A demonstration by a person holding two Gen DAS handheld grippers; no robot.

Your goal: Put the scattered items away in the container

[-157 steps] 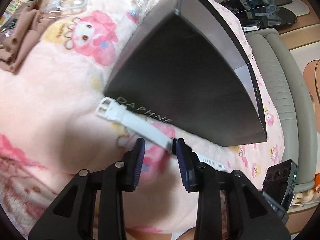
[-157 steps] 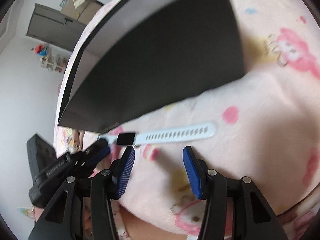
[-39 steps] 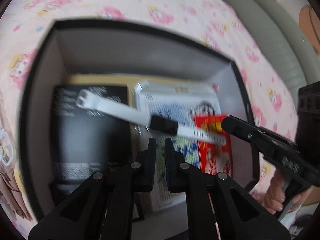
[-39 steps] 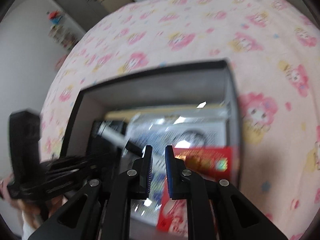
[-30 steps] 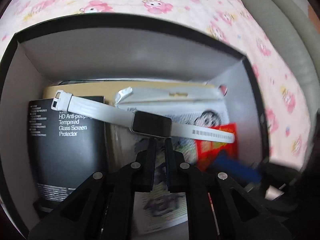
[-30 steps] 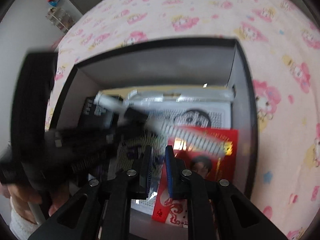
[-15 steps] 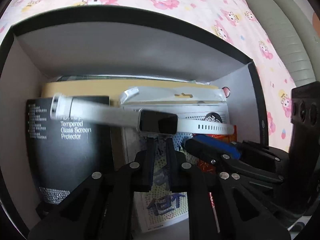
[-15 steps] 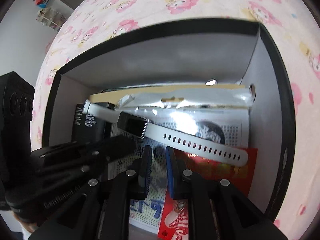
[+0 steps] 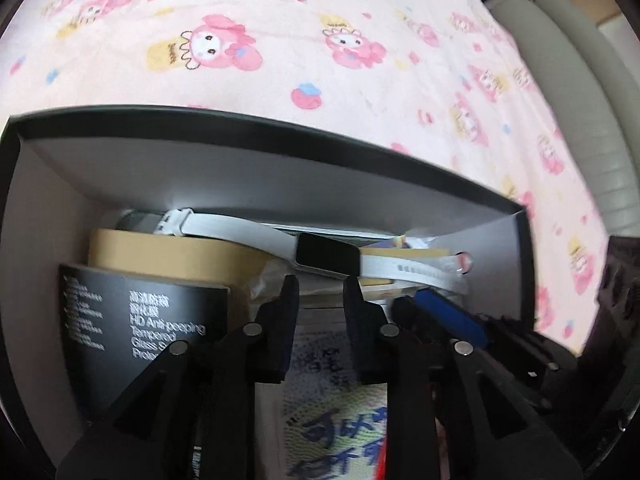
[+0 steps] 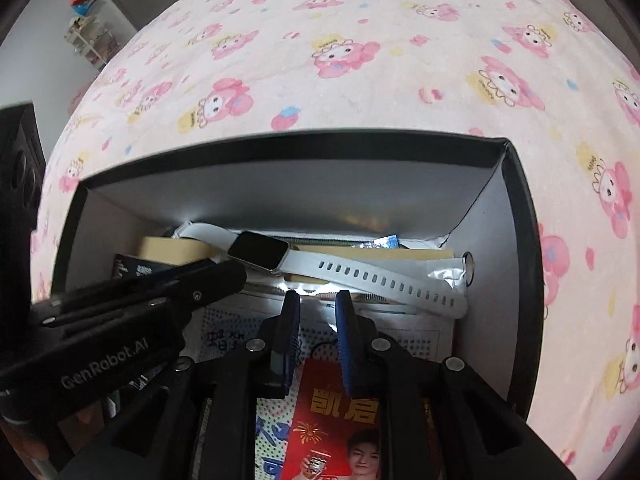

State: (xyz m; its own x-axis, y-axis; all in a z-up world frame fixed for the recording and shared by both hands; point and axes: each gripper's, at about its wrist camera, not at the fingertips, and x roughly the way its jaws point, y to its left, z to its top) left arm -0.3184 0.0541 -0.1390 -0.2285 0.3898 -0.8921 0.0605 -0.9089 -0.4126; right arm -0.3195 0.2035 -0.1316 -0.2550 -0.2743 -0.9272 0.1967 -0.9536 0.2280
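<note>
A white-strapped watch with a black face (image 9: 326, 258) (image 10: 258, 255) lies inside the black box (image 9: 280, 128) (image 10: 280, 140), along its far wall, on top of other packets. My left gripper (image 9: 320, 284) hovers just short of the watch face. Its jaws are opening and nothing sits between the pads. My right gripper (image 10: 317, 300) is close beside it on the right, over the long perforated strap. Its jaws are opening by a narrow gap and hold nothing. The left gripper's fingers (image 10: 216, 276) also show in the right wrist view. One blue pad of the right gripper (image 9: 444, 314) shows in the left wrist view.
The box also holds a black screen-protector pack (image 9: 140, 320), a tan carton (image 9: 160, 252), a printed plastic packet (image 9: 332, 400) and a red packet (image 10: 340, 420). A pink cartoon-print blanket (image 9: 320, 40) surrounds the box. A grey padded edge (image 9: 580, 80) runs along the right.
The watch has left both grippers and settled against the box's far wall. Both pairs of jaws have parted, the left more than the right. Both grippers shifted a little over the box.
</note>
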